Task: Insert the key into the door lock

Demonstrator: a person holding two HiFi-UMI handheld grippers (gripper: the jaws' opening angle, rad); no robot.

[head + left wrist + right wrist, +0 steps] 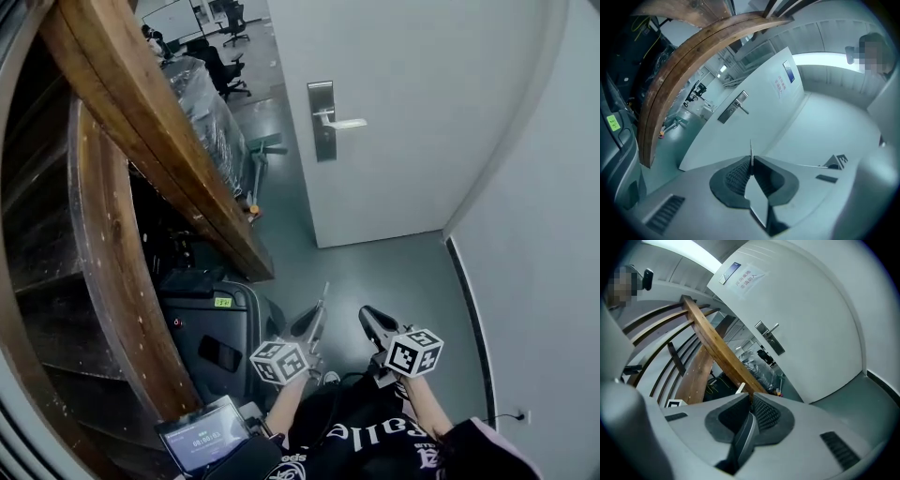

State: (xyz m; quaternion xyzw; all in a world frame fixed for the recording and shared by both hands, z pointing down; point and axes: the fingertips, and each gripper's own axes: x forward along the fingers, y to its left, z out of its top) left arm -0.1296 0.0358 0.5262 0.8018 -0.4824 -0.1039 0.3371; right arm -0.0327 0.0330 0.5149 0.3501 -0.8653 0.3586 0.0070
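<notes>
Left hand-held gripper (309, 328) clamped on the key (322, 309), thin blade sticking out past the jaws toward the door (412, 112). Door lock (323, 122) well apart from it — bare floor (375, 267) between. Right hand-held gripper (369, 320): jaws together, nothing held. Wooden beam (178, 169) edge near on my left.

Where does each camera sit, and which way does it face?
Head view: on the person's head, looking steeply down at the door; forearms, left gripper and right gripper show.
Left gripper view: on that gripper, along jaws shut on the key, toward the door.
Right gripper view: on that gripper, past shut empty jaws, likewise.
All share the door lock.
</notes>
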